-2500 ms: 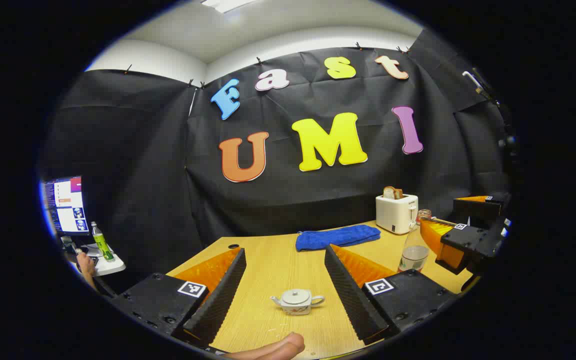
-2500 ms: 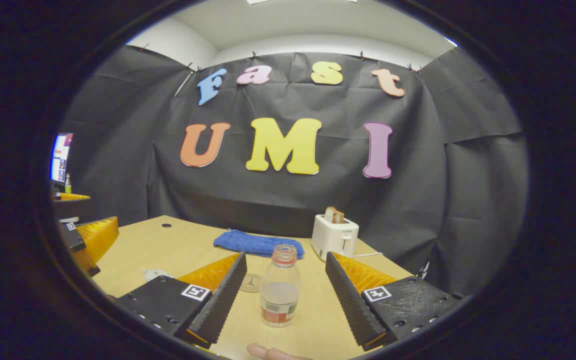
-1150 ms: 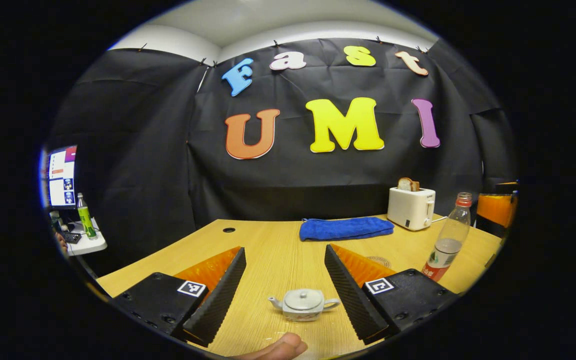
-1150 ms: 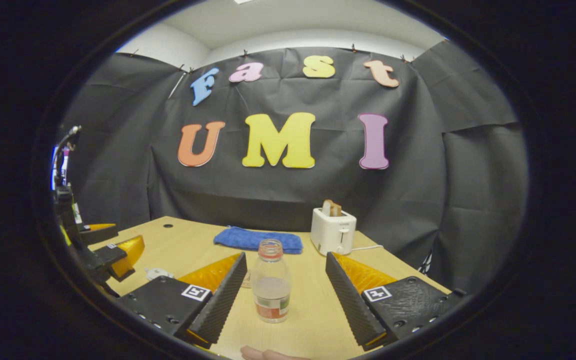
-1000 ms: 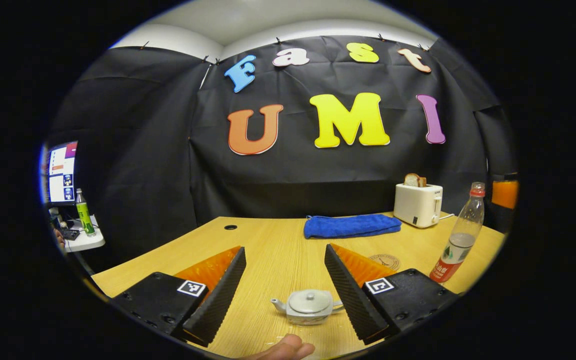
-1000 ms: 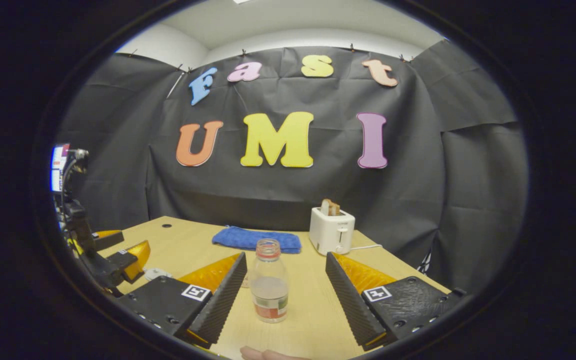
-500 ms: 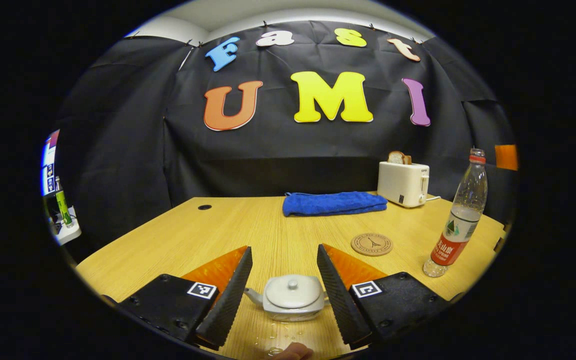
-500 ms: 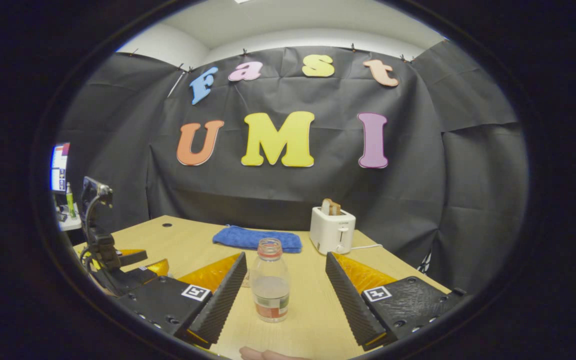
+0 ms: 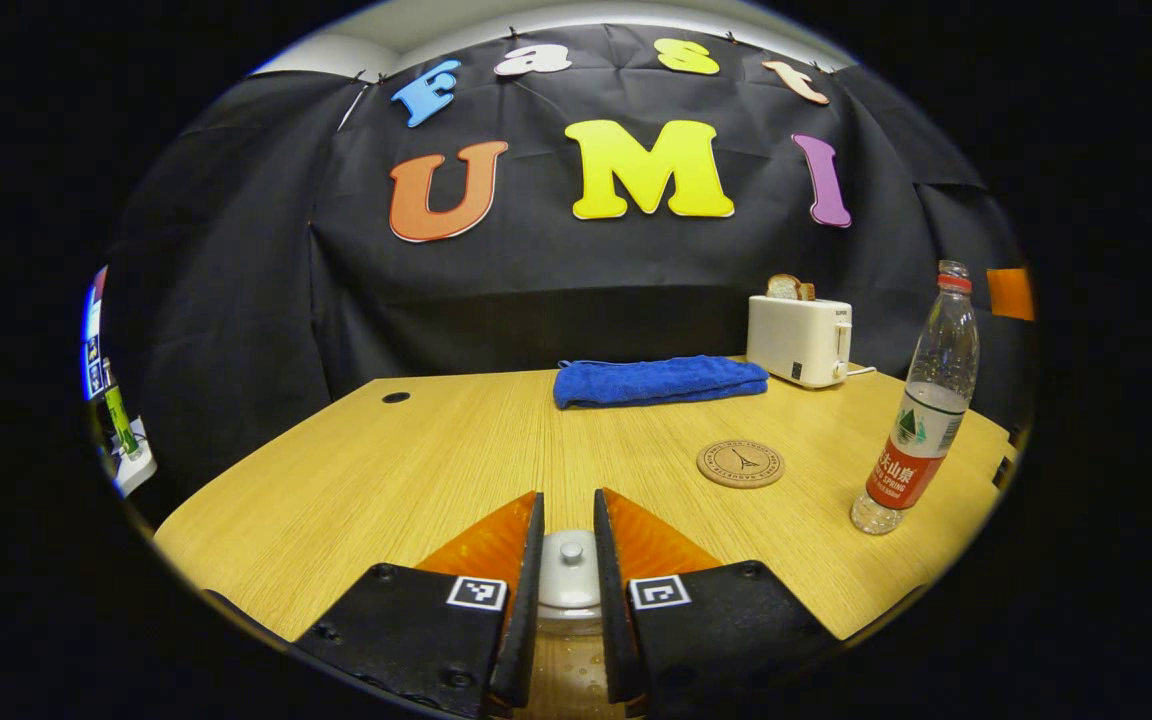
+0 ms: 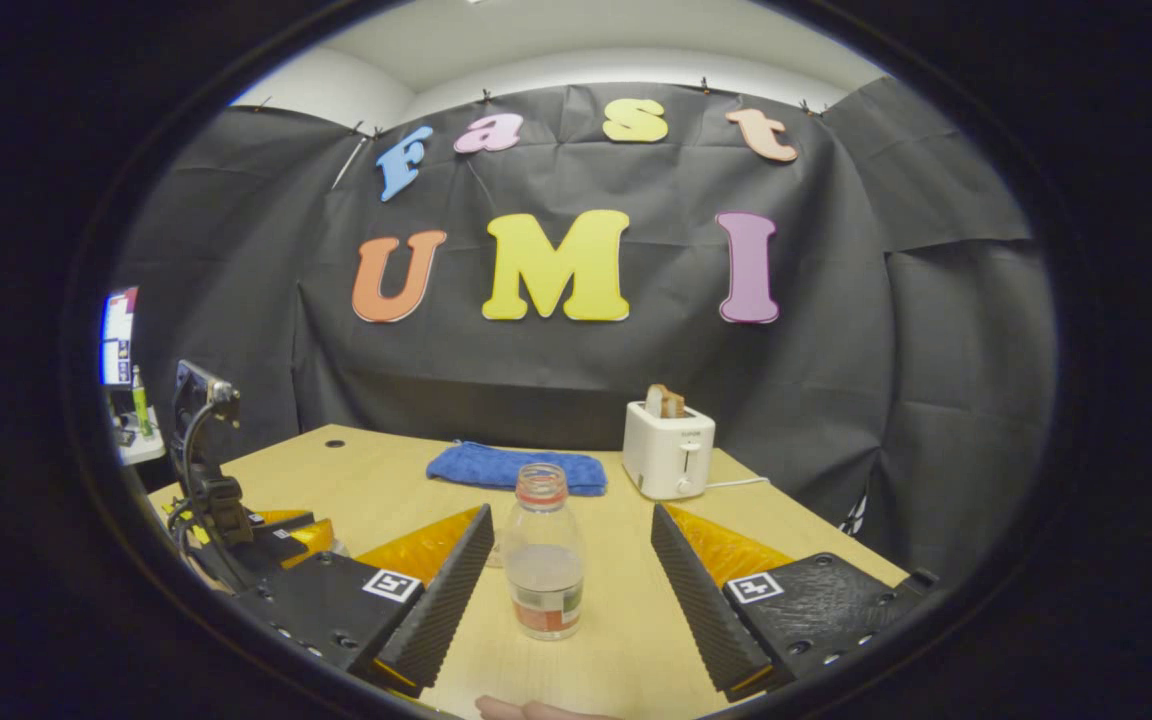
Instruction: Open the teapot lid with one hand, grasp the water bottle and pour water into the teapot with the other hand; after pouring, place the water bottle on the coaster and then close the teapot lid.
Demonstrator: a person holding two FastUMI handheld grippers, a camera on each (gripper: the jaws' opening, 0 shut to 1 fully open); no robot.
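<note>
In the left gripper view the left claw [image 9: 568,560] has its two fingers drawn close about the knob of the teapot lid [image 9: 570,572], seeming to pinch it; the teapot sits low between them on the table [image 9: 416,470], its body mostly hidden; the lid is on, so what it holds cannot be told. The water bottle [image 9: 920,410] stands upright and uncapped, about a third full of water, near the empty coaster [image 9: 741,464]; in the right gripper view the right claw [image 10: 568,580] is spread wide, the bottle between its fingers, untouched; a toaster [image 10: 668,450] with a slice of bread stands beside a folded blue towel [image 10: 516,468].
</note>
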